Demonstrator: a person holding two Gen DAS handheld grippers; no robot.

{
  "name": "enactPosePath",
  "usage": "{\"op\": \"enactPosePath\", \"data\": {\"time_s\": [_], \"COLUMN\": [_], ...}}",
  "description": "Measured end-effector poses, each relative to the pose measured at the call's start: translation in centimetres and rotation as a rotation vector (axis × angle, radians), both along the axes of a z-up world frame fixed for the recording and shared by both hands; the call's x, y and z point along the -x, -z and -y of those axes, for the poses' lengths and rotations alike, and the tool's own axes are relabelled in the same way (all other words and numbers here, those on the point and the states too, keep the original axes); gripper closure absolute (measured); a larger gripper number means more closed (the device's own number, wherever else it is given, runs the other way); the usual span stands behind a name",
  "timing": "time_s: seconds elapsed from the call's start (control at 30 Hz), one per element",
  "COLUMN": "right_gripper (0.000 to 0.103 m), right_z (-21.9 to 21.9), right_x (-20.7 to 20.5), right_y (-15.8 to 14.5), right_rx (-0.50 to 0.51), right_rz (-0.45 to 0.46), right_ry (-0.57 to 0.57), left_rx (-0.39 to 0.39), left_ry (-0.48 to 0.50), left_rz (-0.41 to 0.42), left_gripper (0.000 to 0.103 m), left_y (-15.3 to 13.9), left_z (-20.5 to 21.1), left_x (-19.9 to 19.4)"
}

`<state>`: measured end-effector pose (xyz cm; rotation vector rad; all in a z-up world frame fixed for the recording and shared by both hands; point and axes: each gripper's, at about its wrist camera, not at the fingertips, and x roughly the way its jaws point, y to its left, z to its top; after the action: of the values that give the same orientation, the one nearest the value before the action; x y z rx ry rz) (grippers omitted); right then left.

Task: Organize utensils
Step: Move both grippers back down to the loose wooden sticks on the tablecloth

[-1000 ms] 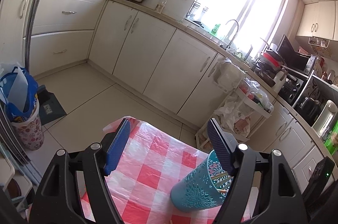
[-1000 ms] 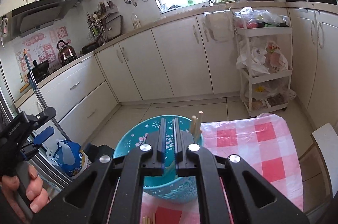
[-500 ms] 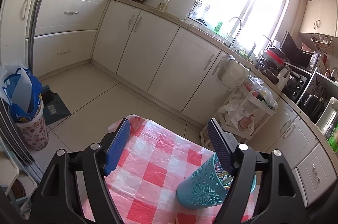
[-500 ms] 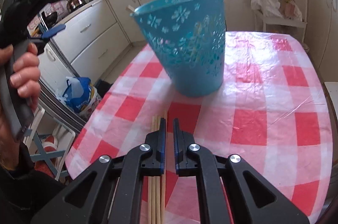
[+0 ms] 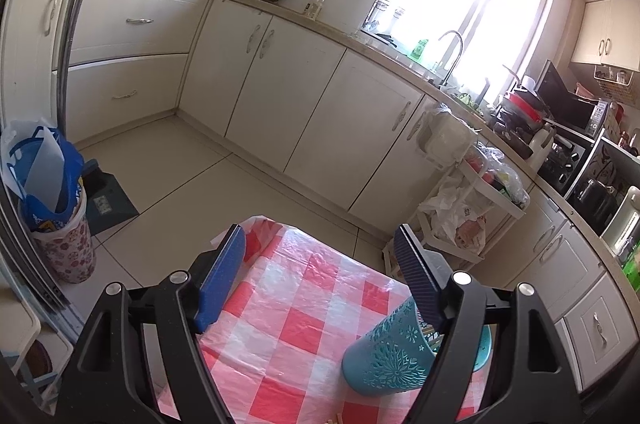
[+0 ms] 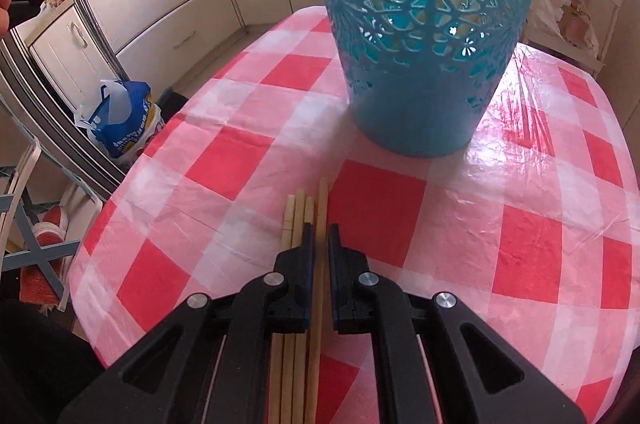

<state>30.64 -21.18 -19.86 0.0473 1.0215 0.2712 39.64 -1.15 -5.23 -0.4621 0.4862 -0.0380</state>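
Checked red-and-white cloth (image 6: 400, 220) covers the round table beneath both my tools, with cream kitchen cabinets (image 5: 280, 95) running behind it. My right gripper (image 6: 320, 236) is low over the cloth, its jaws drawn close with only a narrow gap, and the rightmost wooden chopstick (image 6: 322, 207) runs through that gap; I cannot tell whether the pads actually press on it. Four chopsticks (image 6: 298, 220) lie flat on the cloth in a tight bundle, side by side and touching, their long axes running straight away from me along the line of my fingers, blunt ends pointing toward the teal holder (image 6: 424, 23). The three others pass under my left-hand finger. That holder, a cut-out patterned cup, stands upright on the cloth just past the chopstick ends, apart from them. My left gripper (image 5: 320, 288) is held higher, above the table's far edge, its blue pads (image 5: 222, 280) spread wide with nothing between them. From that view the teal holder (image 5: 392, 360) sits at the lower right, partly hidden behind my right-hand finger, with pale stick ends showing inside its mouth. On the floor to the left stands a flowered bin (image 5: 64, 244) with a blue bag in it.
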Motion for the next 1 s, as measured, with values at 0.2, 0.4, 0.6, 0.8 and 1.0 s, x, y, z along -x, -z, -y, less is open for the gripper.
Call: {"op": "enactPosePath", "data": {"time_s": [0.2,0.4,0.6,0.8,1.0], "right_gripper": [0.096,0.096,0.096,0.096,0.096], "right_z": [1.0,5.0,7.2,7.7,8.0], "right_x": [0.8,3.6,5.9,6.4,6.5], "right_y": [0.1,-0.1,0.0,0.0,0.1], "right_rx": [0.093,0.04,-0.05,-0.091,-0.118], "right_rz": [-0.005,-0.057,-0.073,-0.075,-0.075], "right_ry": [0.028,0.132,0.19,0.194,0.188], "left_rx": [-0.023,-0.116,-0.215,-0.357,-0.46], "left_ry": [0.001,0.061,0.265,0.421,0.495], "left_rz": [-0.009,-0.127,-0.3,-0.396,-0.44], "left_gripper": [0.03,0.029,0.029,0.029,0.029], "left_y": [0.2,2.4,7.8,13.2,15.5], "left_z": [-0.1,0.4,5.2,11.8,14.6], "left_x": [-0.2,-0.7,4.1,9.7,12.3]}}
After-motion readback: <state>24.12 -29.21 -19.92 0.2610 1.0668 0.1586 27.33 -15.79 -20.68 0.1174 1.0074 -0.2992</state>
